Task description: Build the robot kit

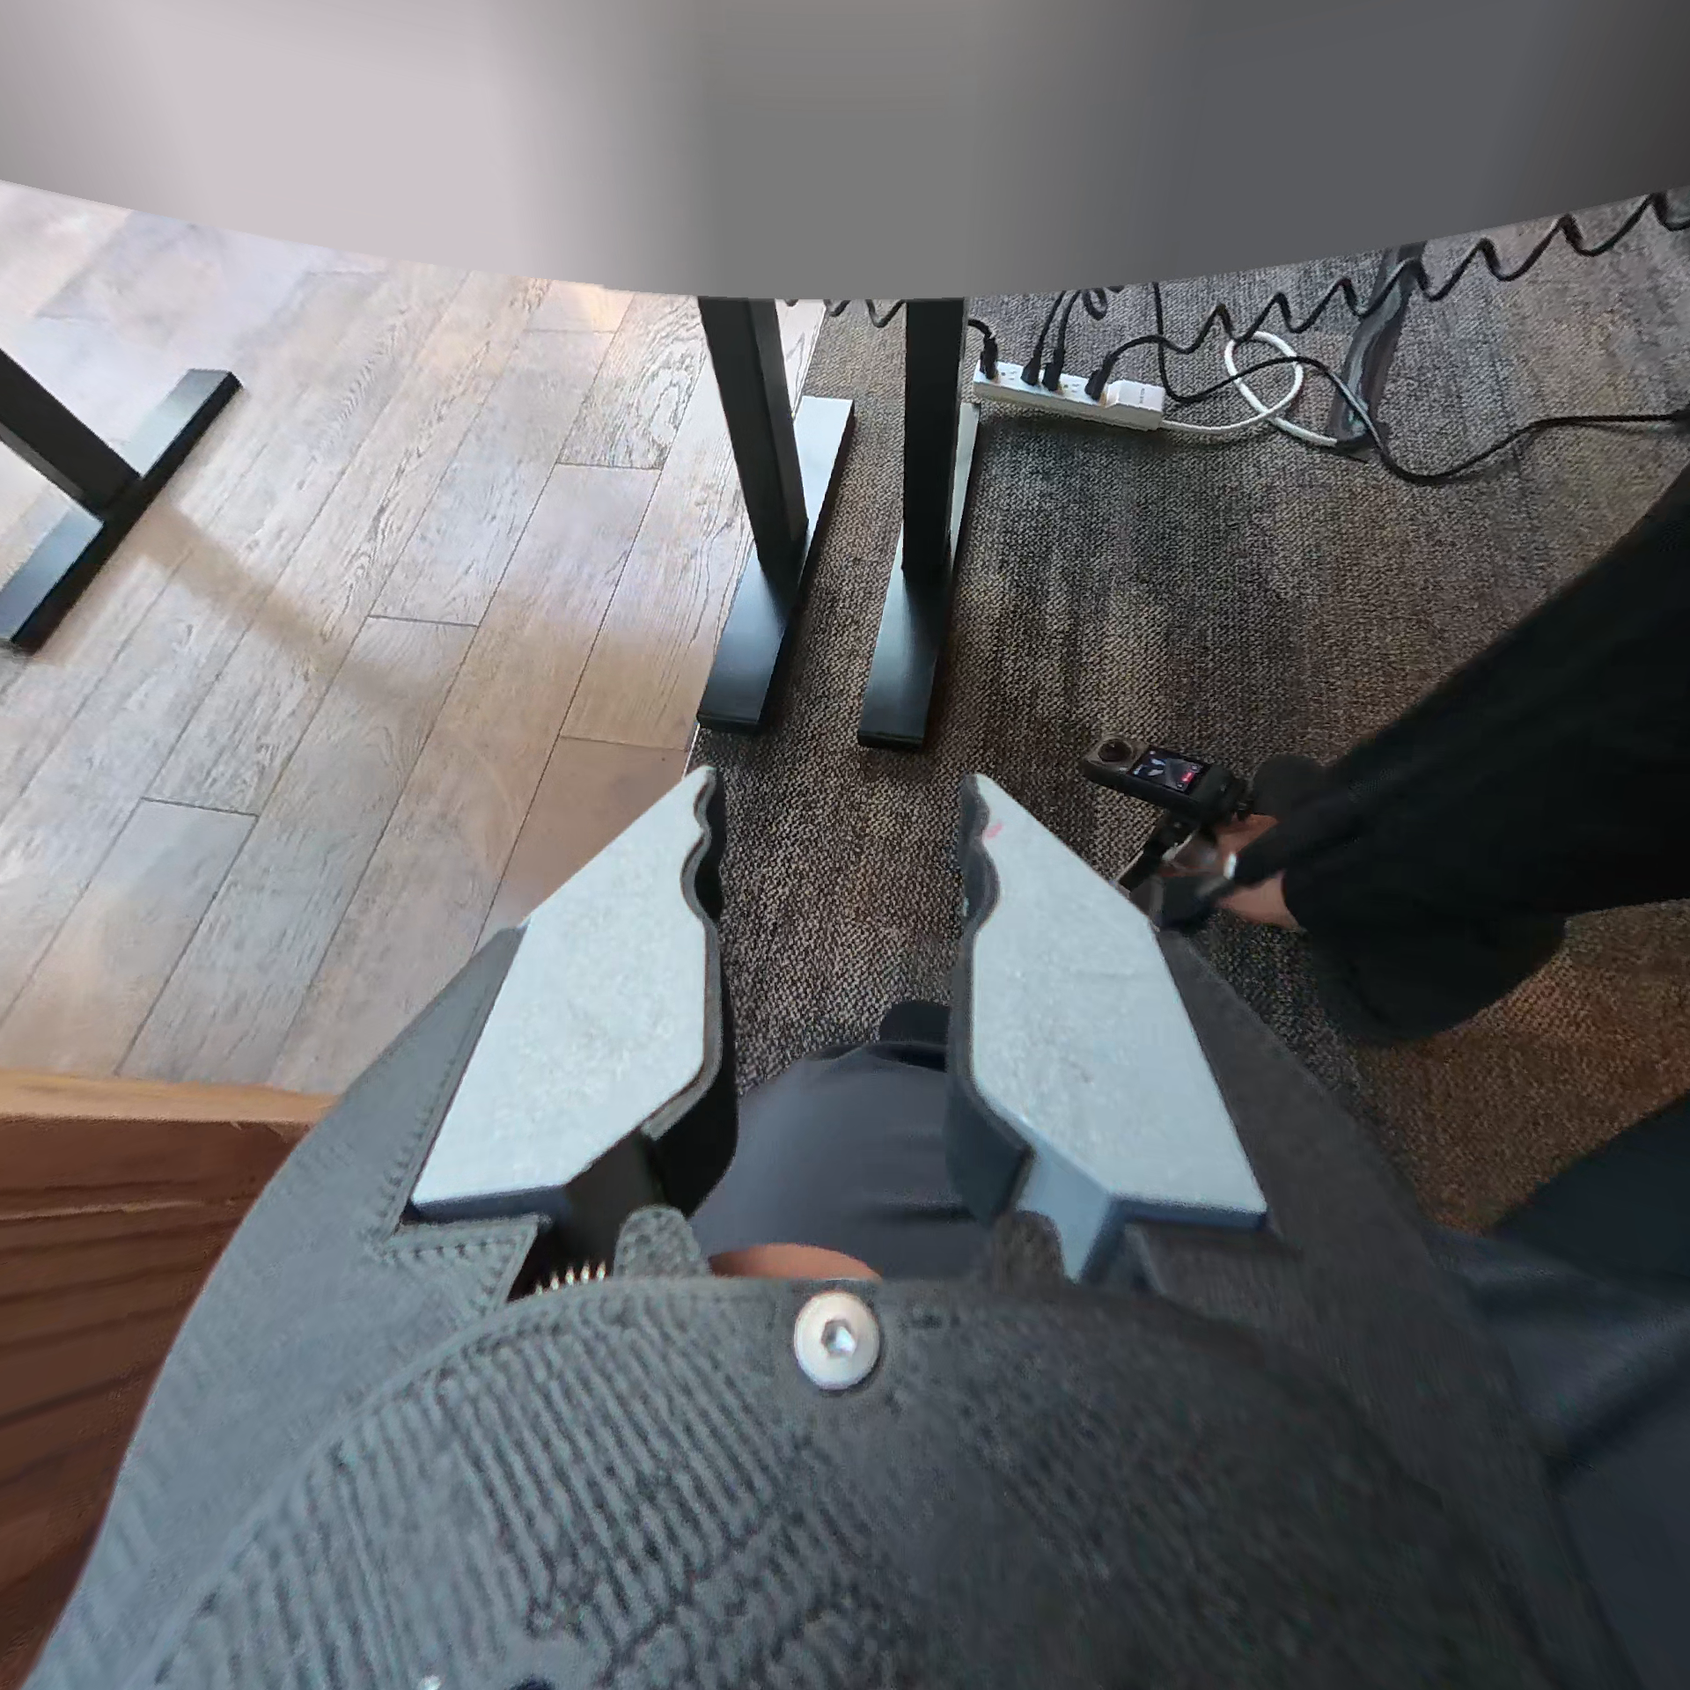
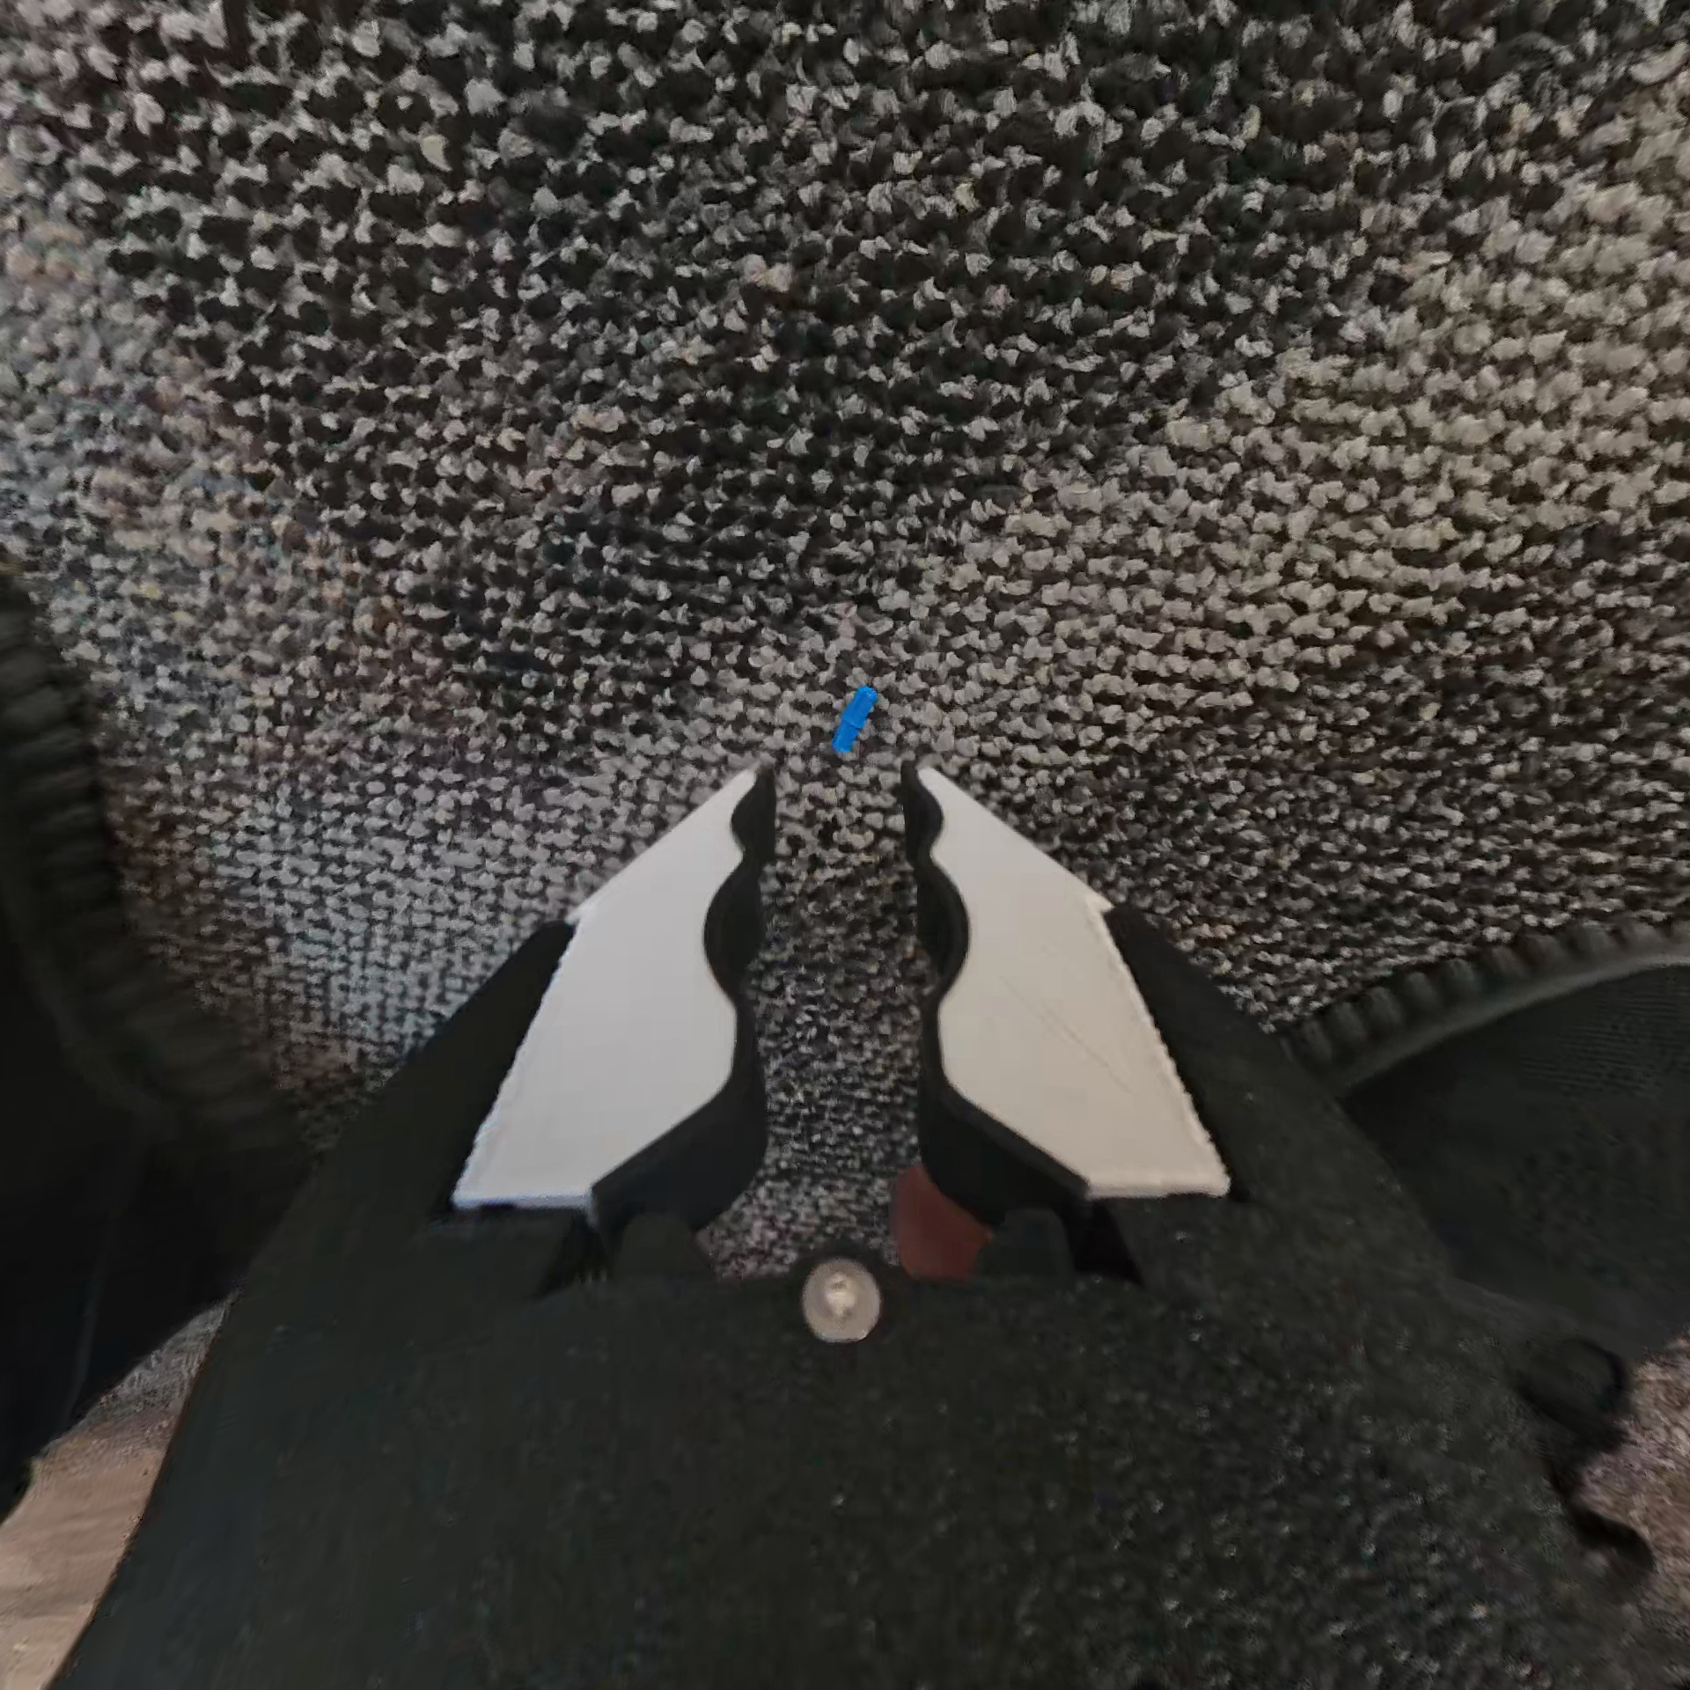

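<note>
A tiny blue plastic piece lies on the speckled grey carpet. My right gripper hovers low over the carpet, open and empty, its tips just short of the blue piece. My left gripper is open and empty, held high above the floor over a person's knee. In the left wrist view the other gripper shows at the right near the carpet, held in a hand with a dark sleeve.
Two black table legs with flat feet stand where the wood floor meets the carpet. A white power strip with several black cables lies beyond. A brown wooden surface is at the lower left. About 65 centimetres separates my left fingertips from my right.
</note>
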